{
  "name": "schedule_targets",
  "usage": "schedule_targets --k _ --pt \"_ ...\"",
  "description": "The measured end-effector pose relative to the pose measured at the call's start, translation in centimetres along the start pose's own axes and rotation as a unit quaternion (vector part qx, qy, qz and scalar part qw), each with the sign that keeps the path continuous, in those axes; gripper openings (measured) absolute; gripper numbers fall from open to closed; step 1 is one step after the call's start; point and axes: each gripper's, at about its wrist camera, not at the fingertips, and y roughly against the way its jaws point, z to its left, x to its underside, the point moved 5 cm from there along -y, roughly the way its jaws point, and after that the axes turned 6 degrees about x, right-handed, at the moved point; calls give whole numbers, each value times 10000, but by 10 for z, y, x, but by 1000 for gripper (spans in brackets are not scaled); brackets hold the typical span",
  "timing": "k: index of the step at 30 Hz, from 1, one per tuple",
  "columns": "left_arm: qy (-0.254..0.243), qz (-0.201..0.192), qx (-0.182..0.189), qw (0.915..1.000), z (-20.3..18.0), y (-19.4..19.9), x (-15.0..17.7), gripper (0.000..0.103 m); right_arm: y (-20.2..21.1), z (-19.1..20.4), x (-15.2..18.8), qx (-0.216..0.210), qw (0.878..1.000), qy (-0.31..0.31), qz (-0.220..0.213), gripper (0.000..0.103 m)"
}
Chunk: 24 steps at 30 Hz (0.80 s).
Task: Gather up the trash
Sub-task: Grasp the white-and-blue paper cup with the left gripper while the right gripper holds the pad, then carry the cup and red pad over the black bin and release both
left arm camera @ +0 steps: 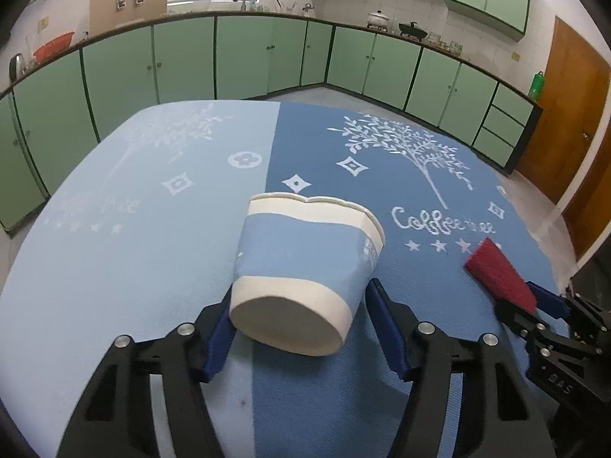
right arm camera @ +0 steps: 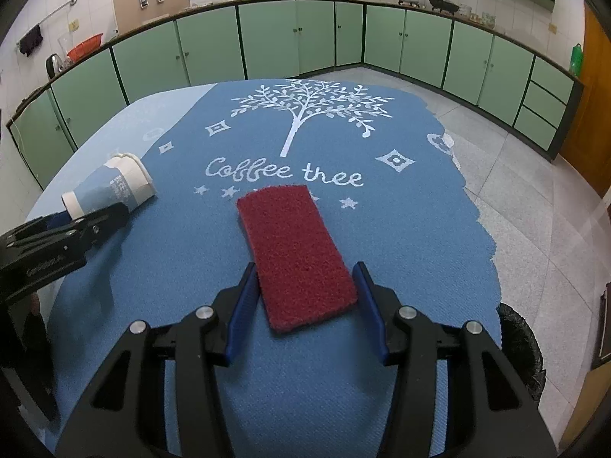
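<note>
Fingers of my left gripper straddle the tipped paper cup, base toward me, not clearly pinching, while my right gripper squeezes the red scouring pad.

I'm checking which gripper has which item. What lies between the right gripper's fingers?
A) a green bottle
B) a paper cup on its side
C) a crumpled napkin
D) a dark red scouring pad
D: in the right wrist view the red scouring pad lies flat on the cloth between the right gripper fingers, while the paper cup lies on its side off to the left, at the left gripper.
</note>
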Motion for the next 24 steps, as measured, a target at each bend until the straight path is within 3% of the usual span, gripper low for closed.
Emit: schedule_targets --k 13,24 --pt "-165 -305 -5 9994 -30 46 16 57 28 -8 7 -115 9995 -222 -184 48" --pt "-271 -542 148 9981 -68 80 20 57 100 -32 -2 -236 9963 -352 -741 48"
